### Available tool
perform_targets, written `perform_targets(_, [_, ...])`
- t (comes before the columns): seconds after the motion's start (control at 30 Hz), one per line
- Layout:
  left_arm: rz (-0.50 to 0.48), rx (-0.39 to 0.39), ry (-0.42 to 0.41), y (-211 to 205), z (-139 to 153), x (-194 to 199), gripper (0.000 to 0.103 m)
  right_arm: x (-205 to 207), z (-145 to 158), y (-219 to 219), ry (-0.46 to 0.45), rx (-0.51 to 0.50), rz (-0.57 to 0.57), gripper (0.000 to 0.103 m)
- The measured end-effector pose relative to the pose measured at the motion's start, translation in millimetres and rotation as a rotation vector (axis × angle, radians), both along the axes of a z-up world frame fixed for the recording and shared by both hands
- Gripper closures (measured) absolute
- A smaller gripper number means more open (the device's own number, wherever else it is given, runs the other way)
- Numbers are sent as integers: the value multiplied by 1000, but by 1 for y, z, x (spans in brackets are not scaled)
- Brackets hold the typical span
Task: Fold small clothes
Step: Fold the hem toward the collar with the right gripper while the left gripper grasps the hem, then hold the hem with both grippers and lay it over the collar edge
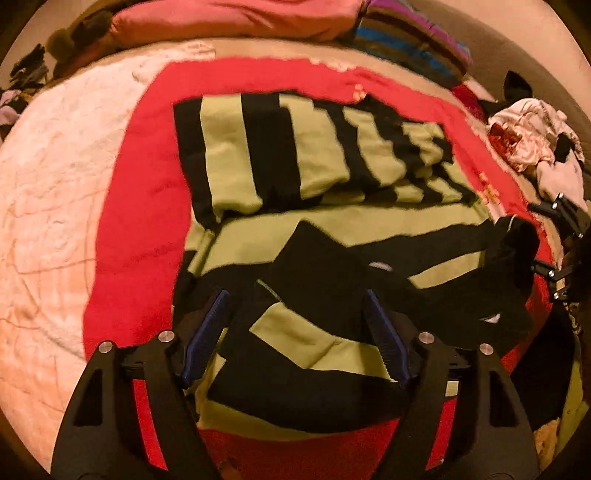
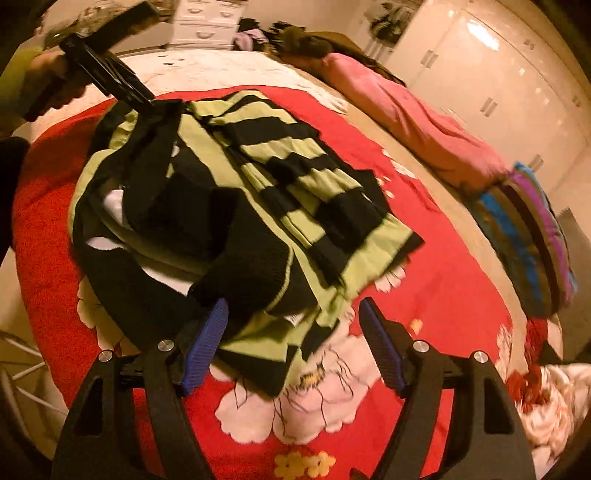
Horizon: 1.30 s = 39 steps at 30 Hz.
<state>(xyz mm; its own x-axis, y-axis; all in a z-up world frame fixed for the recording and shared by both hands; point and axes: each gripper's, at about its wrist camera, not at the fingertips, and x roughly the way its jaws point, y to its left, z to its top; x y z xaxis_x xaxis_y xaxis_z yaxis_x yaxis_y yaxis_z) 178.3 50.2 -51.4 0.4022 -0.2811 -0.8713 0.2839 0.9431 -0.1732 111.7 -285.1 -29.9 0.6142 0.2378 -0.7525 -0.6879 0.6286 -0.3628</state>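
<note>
A green-and-black striped sweater (image 1: 295, 158) lies partly folded on a red flowered blanket (image 1: 140, 206); it also shows in the right wrist view (image 2: 295, 173). My left gripper (image 1: 295, 299) is open just above the sweater's near black and green folds. My right gripper (image 2: 293, 306) is open over the sweater's near edge, its left finger against the black collar part. In the left wrist view the right gripper (image 1: 554, 236) sits at the sweater's right edge. In the right wrist view the left gripper (image 2: 147, 101) is at the sweater's far corner.
The blanket (image 2: 424, 295) lies on a bed with a white cover (image 1: 48, 192). A pink pillow (image 1: 236, 18) and a striped pillow (image 1: 410, 40) lie at the head. A heap of pale clothes (image 1: 532, 140) sits at the right. White wardrobes (image 2: 491, 74) and drawers (image 2: 207, 22) stand beyond.
</note>
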Motion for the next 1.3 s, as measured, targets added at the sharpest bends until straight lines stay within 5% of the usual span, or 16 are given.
perform_targets(0.07, [14, -22, 18, 2, -6, 1, 45, 7, 3, 0, 23, 29, 8, 31])
perform_targets(0.13, [30, -55, 27, 4, -9, -1, 64, 14, 5, 0, 43, 60, 20, 31])
perform_targets(0.33, [56, -111, -24, 9, -1, -8, 96, 24, -6, 18, 133, 23, 120, 31])
perform_targets(0.53, [64, -79, -50, 11, 4, -15, 97, 42, -23, 31, 252, 56, 145, 36])
perform_targets(0.57, [59, -67, -44, 9, 1, -14, 96, 45, -25, 32, 272, 67, 140, 50])
perform_targets(0.67, [84, -80, -28, 11, -4, -8, 87, 48, -27, 28, 308, 123, 107, 65])
perform_targets(0.77, [102, -84, -23, 9, -9, -5, 90, 51, -21, 8, 338, 243, 41, 86])
perform_targets(0.93, [119, -111, -83, 9, 3, -14, 99, 58, 0, -41, 391, 517, -80, 89])
perform_targets(1.17, [218, -257, -220, 36, 55, -9, 99, 92, 22, -89, 474, 918, -292, 91])
perform_targets(1.3, [285, -284, -240, 43, 66, 17, 99, 126, 13, -96, 467, 943, -483, 89])
